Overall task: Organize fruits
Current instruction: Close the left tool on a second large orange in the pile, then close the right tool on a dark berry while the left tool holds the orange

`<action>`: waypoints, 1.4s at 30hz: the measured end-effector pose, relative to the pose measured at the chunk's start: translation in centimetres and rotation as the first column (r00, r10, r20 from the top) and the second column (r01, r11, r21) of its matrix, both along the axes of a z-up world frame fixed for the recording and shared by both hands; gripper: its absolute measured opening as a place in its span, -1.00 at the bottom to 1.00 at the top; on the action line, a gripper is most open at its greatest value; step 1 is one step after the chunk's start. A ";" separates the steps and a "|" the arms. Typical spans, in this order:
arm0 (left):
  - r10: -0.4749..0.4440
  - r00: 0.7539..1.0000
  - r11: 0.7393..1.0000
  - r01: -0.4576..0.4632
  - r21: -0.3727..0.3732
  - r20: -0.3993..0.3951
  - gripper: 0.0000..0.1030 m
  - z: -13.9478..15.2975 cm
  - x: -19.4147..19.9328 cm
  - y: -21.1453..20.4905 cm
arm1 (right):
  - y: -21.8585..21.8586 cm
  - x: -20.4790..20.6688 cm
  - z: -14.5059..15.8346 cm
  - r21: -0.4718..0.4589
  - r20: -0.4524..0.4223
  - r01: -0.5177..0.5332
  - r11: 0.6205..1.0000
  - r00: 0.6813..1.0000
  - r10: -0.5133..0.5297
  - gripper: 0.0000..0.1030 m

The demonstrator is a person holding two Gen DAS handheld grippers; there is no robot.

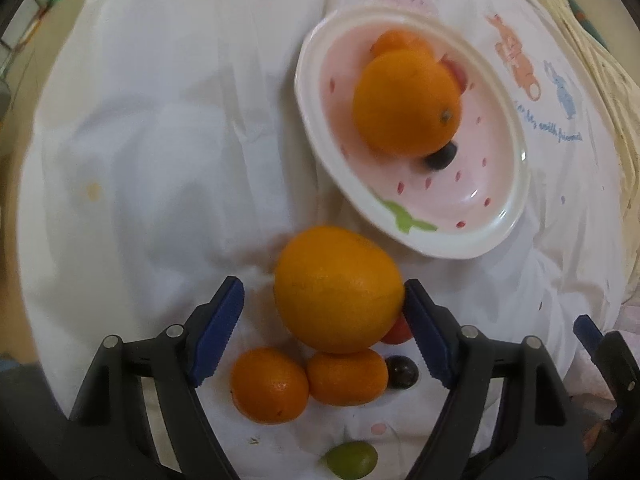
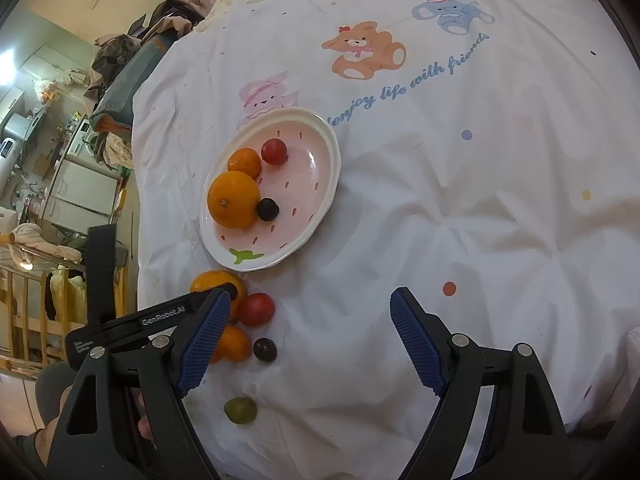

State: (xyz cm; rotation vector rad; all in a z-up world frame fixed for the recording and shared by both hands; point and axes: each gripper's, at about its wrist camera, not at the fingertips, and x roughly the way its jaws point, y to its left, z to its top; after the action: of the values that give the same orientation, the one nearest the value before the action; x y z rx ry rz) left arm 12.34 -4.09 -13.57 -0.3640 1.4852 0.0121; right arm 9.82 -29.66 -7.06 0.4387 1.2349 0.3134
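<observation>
On a bed spread with a white cartoon-print sheet (image 2: 440, 200), my left gripper (image 1: 324, 312) frames the large orange (image 1: 338, 288) with its fingers spread wide: the right pad looks to be touching or nearly touching the rind, the left pad stands clear of it. The strawberry-pattern plate (image 1: 504, 216) lies just beyond, already carrying a big orange (image 1: 406, 102), a smaller tangerine (image 1: 394, 42), a red cherry tomato (image 2: 274, 151) and a dark grape (image 1: 440, 156). Off the plate, crowded against the large orange, sit two tangerines (image 1: 270, 384), a red tomato (image 1: 398, 330) and a dark grape (image 1: 401, 372), with a green grape (image 1: 352, 460) nearer me. My right gripper (image 2: 310, 344) hangs open over bare sheet, holding nothing. I judge the step to be gripping this orange for the plate. To do it well I would shift left so the fruit sits centred between the pads, close across its widest part, squeeze gently because the rind is smooth and round, then lift straight up before swinging over, since the tomato tucked under its right side could roll. The free half of the plate, nearest me, looks the safest landing spot
</observation>
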 end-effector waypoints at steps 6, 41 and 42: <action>-0.036 0.999 0.999 0.037 -0.029 0.023 0.03 0.8 -0.2 -0.4 | 0.3 0.1 -0.1 -0.008 -0.002 -0.006 1.000 1.000 0.006 0.64; 0.044 0.980 0.999 -0.040 -0.024 0.192 0.03 10.0 -2.9 5.3 | 13.7 -1.9 -6.1 -0.270 -0.069 -0.529 0.804 0.844 0.532 -0.09; 0.048 0.981 0.999 -0.044 -0.028 0.186 0.03 9.9 -2.9 5.5 | 13.5 -1.9 -6.2 -0.270 -0.074 -0.530 0.804 0.844 0.532 -0.09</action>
State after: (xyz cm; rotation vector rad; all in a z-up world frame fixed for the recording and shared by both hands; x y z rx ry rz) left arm 9.48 1.40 -3.70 -0.4075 1.2919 -0.0027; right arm 7.90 -16.11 -13.23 -0.1716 1.3602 0.6075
